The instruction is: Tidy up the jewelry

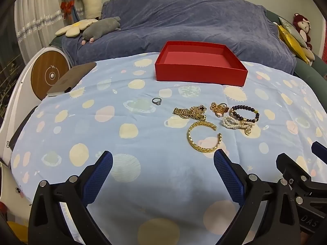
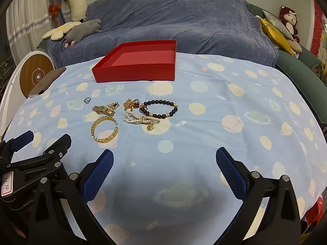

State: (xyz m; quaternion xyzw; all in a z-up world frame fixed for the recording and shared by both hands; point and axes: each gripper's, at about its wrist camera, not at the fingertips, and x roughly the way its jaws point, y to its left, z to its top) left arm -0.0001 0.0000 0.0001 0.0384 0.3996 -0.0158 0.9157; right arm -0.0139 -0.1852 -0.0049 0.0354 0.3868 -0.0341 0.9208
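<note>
1. While both tools hover low over a planet-print blue cloth (image 1: 143, 134), the left gripper (image 1: 163, 159) has its blue-padded fingers spread wide with nothing between them; the right gripper (image 2: 164, 159) is likewise spread wide and empty.
2. Beyond them a red box (image 1: 199, 74) sits open-topped at the far part of the cloth, its pink floor bare, with the sofa under a dark blue throw (image 1: 184, 20) behind it.
3. On the near side of the red box, apart from it, lies the jewelry; a small silver ring (image 1: 156, 101) lies alone, off toward the box's left corner.
4. A gold watch-style link bracelet (image 1: 189, 113) lies nearer the grippers than the box, with a gold flower-shaped piece (image 1: 219, 108) just beside it on the right.
5. A dark beaded bracelet (image 1: 245, 113) lies further right, touching a white pearl strand (image 1: 235, 123) that carries a small gold charm.
6. A gold open cuff bangle (image 1: 202, 137) is the piece farthest from the red box, resting flat just beyond the left gripper's right fingertip (image 1: 219, 156).
7. To the left of the red box, a brown flat case (image 1: 71, 77) rests at the cloth's edge.
8. Seen from the left wrist camera, the right gripper's black frame shows at the lower right.
</note>
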